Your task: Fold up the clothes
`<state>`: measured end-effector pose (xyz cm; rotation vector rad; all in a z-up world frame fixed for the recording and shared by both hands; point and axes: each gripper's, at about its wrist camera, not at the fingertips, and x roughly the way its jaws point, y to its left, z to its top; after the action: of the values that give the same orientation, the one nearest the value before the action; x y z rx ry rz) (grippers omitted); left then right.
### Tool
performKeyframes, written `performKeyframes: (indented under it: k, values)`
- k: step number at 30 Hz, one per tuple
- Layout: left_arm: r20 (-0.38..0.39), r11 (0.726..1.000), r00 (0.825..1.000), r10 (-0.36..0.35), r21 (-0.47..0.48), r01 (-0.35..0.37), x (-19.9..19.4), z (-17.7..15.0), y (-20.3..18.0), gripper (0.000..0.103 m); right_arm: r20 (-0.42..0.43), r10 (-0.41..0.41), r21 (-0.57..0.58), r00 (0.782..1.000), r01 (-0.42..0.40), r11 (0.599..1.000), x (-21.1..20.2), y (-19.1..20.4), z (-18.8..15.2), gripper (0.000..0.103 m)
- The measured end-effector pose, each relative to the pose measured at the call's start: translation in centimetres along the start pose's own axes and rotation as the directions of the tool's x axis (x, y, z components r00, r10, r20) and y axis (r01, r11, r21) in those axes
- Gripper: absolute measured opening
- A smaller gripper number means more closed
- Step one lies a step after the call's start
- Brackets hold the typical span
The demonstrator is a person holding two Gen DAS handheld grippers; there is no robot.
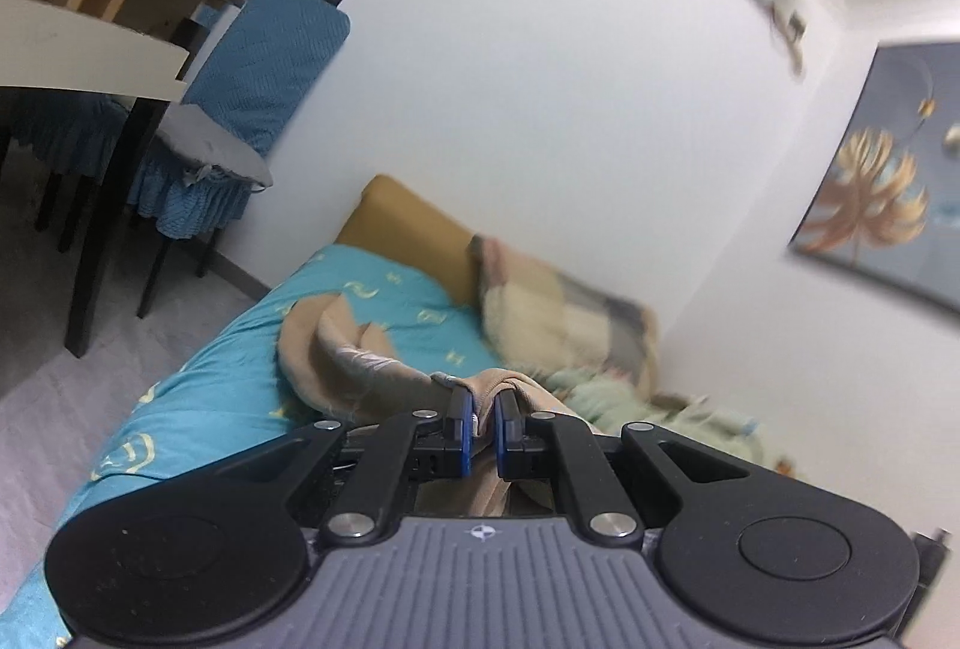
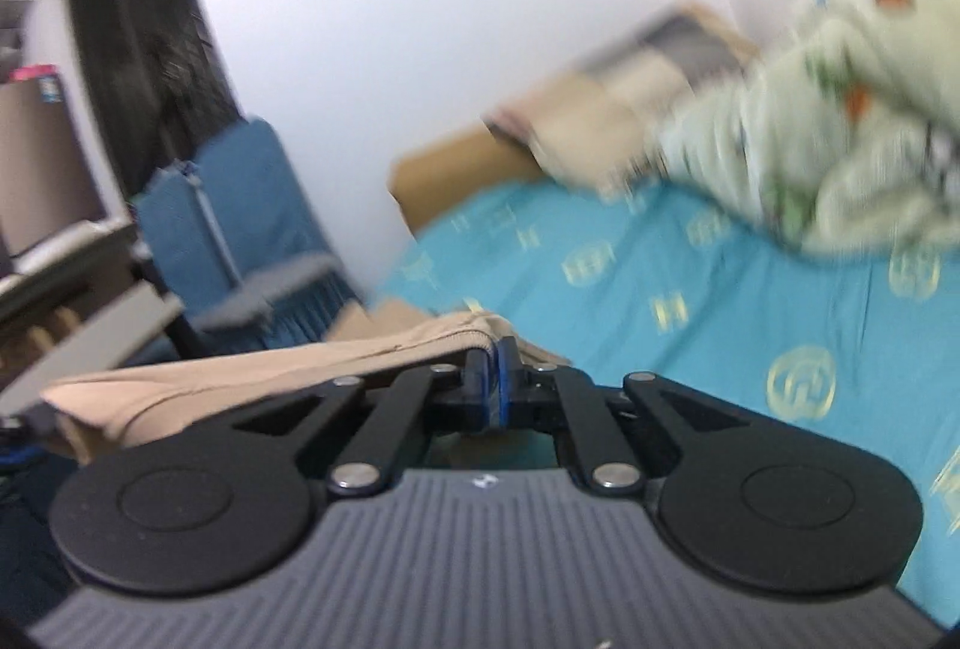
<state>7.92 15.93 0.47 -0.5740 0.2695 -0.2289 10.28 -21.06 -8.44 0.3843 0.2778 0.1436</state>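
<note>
A beige garment point(image 1: 336, 343) lies partly on the turquoise bed sheet point(image 1: 198, 397) and rises to my left gripper point(image 1: 483, 409), which is shut on a bunched edge of it. In the right wrist view the same beige garment point(image 2: 252, 373) stretches left from my right gripper point(image 2: 493, 356), which is shut on its hemmed edge and holds it above the sheet point(image 2: 690, 301). Both views are tilted and blurred.
A pale green crumpled blanket point(image 2: 840, 151) and a patchwork pillow point(image 1: 570, 307) lie by the mustard headboard point(image 1: 414, 217). A dark table point(image 1: 90, 49) and blue-covered chairs point(image 1: 264, 61) stand left of the bed. A picture point(image 1: 888, 181) hangs on the white wall.
</note>
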Motion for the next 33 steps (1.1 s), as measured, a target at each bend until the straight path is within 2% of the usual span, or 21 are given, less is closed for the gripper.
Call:
performKeyframes:
  k: [4,6,9,11,13,14,17,19,21,23,26,29,33]
  values:
    - [-0.007,0.999,0.999,-0.038,-0.022,0.038,-1.8,1.2,0.8,0.007,0.087,0.088,-0.137,0.992,-0.076,0.988,-5.6,2.5,2.3,0.006]
    - [-0.038,1.000,0.999,-0.014,-0.007,0.013,-1.6,1.5,1.2,0.008,0.090,0.108,-0.198,0.990,-0.089,0.976,-7.0,3.1,2.3,0.006]
    - [-0.154,0.997,0.985,0.080,0.036,-0.075,1.3,0.5,1.9,0.008,0.018,0.098,-0.224,0.995,-0.092,0.970,-6.7,3.2,1.5,0.006]
    - [-0.228,0.989,0.963,0.144,0.070,-0.131,3.3,-0.2,2.3,0.008,-0.067,0.078,-0.196,0.995,-0.090,0.976,-5.2,2.7,0.7,0.006]
    - [-0.311,0.974,0.925,0.217,0.127,-0.186,6.3,-1.7,2.8,0.008,-0.170,0.064,-0.124,0.983,-0.086,0.989,-2.9,1.5,-0.4,0.006]
    - [-0.348,0.965,0.903,0.252,0.156,-0.209,7.8,-2.4,3.1,0.008,-0.224,0.056,-0.070,0.973,-0.073,0.995,-1.7,0.7,-1.2,0.006]
    - [-0.382,0.945,0.872,0.306,0.233,-0.230,9.4,-3.8,3.1,0.010,-0.373,0.047,0.085,0.927,-0.016,0.996,1.7,-1.5,-3.7,0.006]
    - [-0.401,0.929,0.850,0.342,0.283,-0.240,10.4,-4.8,3.2,0.014,-0.418,0.033,0.161,0.908,0.038,0.986,2.7,-2.8,-5.1,0.006]
    - [-0.418,0.910,0.826,0.379,0.333,-0.248,11.5,-5.7,3.2,0.021,-0.423,0.025,0.195,0.906,0.064,0.979,3.0,-3.5,-5.4,0.006]
    - [-0.430,0.889,0.802,0.414,0.381,-0.254,12.5,-6.6,3.2,0.038,-0.417,0.020,0.218,0.909,0.078,0.973,2.9,-3.9,-5.4,0.006]
    - [-0.367,0.894,0.844,0.390,0.370,-0.252,8.9,-5.2,1.2,0.049,-0.407,0.012,0.253,0.913,0.100,0.962,2.9,-4.6,-5.3,0.006]
    - [-0.321,0.888,0.880,0.352,0.411,-0.205,6.3,-5.1,-1.2,0.049,-0.398,0.004,0.287,0.917,0.120,0.950,2.9,-5.3,-5.2,0.006]
    - [-0.275,0.858,0.918,0.287,0.500,-0.118,3.6,-5.8,-4.6,0.049,-0.387,-0.007,0.300,0.922,0.133,0.945,2.9,-5.6,-5.1,0.006]
